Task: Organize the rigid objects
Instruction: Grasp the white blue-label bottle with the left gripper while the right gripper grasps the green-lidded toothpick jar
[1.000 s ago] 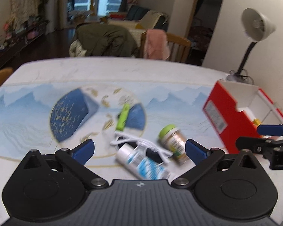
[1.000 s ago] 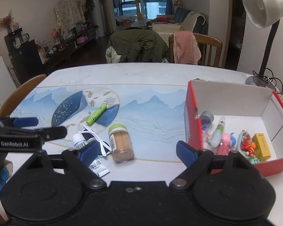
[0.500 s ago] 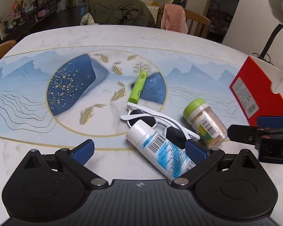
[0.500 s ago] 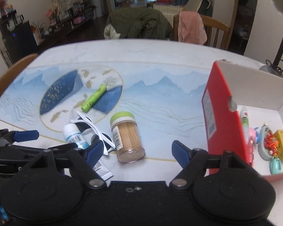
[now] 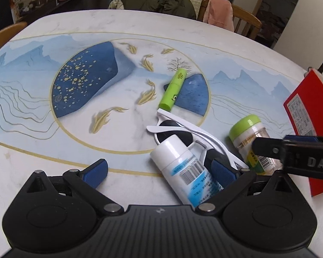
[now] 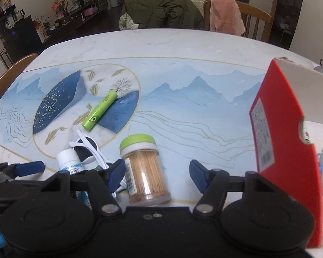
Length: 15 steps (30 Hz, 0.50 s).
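Now the toothpick jar [image 6: 144, 169] with its green lid lies on its side on the table [image 6: 183, 47], between the spread jaws of the right gripper [image 6: 157, 173], not yet pinched. Just left of it lie white sunglasses [image 5: 183, 133] and a white tube [image 5: 183, 167], the tube inside the wide-open left gripper [image 5: 159, 169]. A green stick [image 5: 174, 89] rests farther back; the red box [image 6: 290, 150] stands to the right.

One white tube [image 5: 184, 165]; one toothpick jar [image 6: 143, 167]; one green stick [image 6: 100, 111]; one sunglasses pair [image 5: 183, 133]; one red box [image 6: 286, 142]
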Motion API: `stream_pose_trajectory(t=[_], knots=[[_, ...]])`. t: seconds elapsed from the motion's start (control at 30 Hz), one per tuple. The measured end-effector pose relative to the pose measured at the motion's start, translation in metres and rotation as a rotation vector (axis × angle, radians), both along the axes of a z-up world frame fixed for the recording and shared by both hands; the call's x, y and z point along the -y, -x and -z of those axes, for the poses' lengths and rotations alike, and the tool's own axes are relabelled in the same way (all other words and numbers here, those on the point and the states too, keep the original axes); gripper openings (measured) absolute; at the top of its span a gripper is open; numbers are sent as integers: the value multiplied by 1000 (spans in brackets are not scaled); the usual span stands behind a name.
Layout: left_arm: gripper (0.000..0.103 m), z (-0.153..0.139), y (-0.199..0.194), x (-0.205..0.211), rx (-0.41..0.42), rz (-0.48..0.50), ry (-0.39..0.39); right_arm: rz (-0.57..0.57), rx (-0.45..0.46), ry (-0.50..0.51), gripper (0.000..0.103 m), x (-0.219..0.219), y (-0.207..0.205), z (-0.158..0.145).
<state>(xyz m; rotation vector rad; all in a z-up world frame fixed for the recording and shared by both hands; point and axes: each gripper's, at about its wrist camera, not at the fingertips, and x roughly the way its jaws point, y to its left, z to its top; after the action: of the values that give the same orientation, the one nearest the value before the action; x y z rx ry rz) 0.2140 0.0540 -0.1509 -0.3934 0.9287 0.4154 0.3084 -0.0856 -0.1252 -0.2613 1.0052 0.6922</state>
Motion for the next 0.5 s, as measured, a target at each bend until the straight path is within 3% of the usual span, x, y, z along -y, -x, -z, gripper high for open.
stream_pose_trajectory(t=[0.23, 0.3, 0.5], knots=[[97, 1, -2, 5, 10, 23, -43, -49, -23, -2, 55, -12, -1, 10], [79, -1, -2, 6, 17, 39, -56, -55, -32, 2, 50, -15, -2, 13], [48, -6, 1, 6, 42, 71, -28, -62, -42, -10, 44, -16, -2, 16]])
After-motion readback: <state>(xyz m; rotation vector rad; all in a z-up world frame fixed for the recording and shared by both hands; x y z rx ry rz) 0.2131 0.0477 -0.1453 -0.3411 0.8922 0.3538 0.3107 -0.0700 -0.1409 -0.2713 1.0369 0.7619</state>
